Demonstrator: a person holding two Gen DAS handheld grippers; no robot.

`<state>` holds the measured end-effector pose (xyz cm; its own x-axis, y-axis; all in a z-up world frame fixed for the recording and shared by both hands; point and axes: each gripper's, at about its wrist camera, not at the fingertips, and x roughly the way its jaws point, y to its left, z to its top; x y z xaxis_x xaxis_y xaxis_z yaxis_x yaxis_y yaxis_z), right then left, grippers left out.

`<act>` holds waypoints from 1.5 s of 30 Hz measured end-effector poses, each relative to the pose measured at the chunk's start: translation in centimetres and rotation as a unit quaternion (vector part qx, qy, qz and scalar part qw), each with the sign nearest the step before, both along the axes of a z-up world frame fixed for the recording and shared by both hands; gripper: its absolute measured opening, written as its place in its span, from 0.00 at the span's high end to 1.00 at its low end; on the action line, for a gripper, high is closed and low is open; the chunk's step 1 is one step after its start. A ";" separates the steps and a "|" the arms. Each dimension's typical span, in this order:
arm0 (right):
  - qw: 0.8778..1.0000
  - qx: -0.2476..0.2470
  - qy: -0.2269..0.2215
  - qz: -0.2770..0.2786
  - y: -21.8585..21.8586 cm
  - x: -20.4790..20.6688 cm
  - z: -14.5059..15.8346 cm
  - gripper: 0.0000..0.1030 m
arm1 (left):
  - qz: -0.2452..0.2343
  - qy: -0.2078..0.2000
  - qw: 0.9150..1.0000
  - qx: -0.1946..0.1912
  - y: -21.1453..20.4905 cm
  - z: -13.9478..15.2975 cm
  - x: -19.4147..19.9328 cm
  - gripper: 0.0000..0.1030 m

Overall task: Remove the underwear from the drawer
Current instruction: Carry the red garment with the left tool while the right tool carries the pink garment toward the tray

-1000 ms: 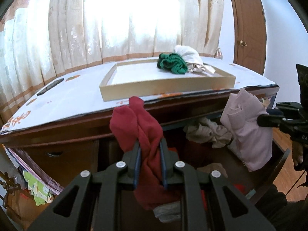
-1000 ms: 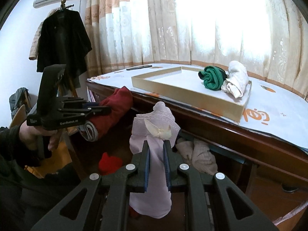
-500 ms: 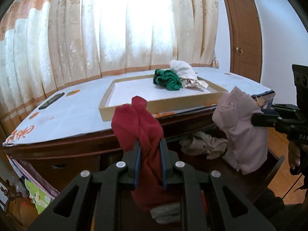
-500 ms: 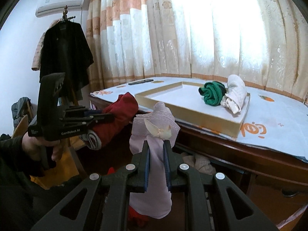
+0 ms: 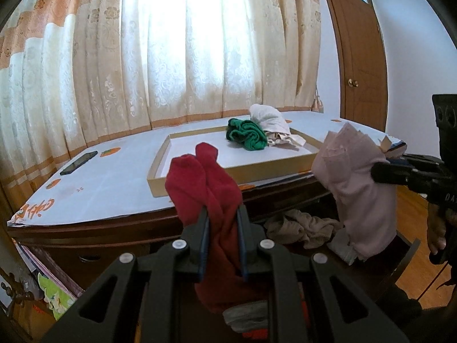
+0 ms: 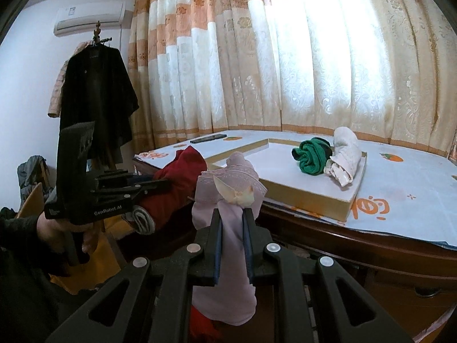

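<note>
Underwear hangs from both claws, lifted in front of the table edge. Red underwear (image 5: 205, 197) is pinched in the left gripper (image 5: 221, 228): its fingers are clamped on the middle of the cloth, a bunched top poking up past the tips and the rest drooping below, with a grey waistband at the bottom. Pink underwear (image 6: 228, 200) is clamped the same way in the right gripper (image 6: 232, 228), its lace-edged top and a small pale bow standing above the fingertips, the body hanging down between the fingers.

From the left wrist view the pink piece hangs to the right, over the open drawer (image 5: 405, 257), where beige cloth (image 5: 300, 225) lies crumpled. From the right wrist view the red piece is to the left, level with the pink one and just beside it.

On the table (image 5: 114, 177) sits a shallow tray (image 5: 228, 180) holding a green roll (image 5: 247, 135) and a white roll (image 5: 270, 120), touching each other. A phone (image 5: 78, 163) lies well to the tray's left.
</note>
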<state>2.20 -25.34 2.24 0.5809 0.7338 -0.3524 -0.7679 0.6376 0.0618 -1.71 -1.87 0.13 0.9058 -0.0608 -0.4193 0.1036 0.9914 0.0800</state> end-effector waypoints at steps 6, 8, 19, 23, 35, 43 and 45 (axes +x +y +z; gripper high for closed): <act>1.000 0.013 -0.013 -0.001 -0.1 -0.2 0.7 0.86 | 0.001 -0.017 1.000 0.003 -0.1 0.5 -0.3 0.85; 1.000 0.017 -0.014 -0.001 -0.2 -0.3 0.9 0.86 | 0.000 -0.020 1.000 0.004 -0.1 0.7 -0.4 0.85; 0.999 0.031 -0.016 0.003 0.3 0.6 2.3 0.86 | -0.008 -0.026 0.999 0.020 -0.3 1.5 0.5 0.85; 0.999 0.034 -0.026 0.003 0.8 1.1 3.4 0.86 | -0.008 -0.032 0.999 0.025 -0.2 2.1 1.0 0.85; 0.998 0.038 -0.041 0.010 2.3 1.8 5.1 0.86 | -0.003 -0.049 0.998 0.027 0.3 2.9 1.8 0.85; 0.998 0.039 -0.041 0.010 2.9 2.2 5.4 0.86 | -0.007 -0.050 0.998 0.037 0.6 3.4 2.6 0.85; 0.998 0.039 -0.041 0.009 3.2 2.5 5.8 0.86 | -0.009 -0.047 0.998 0.040 0.6 3.5 2.9 0.85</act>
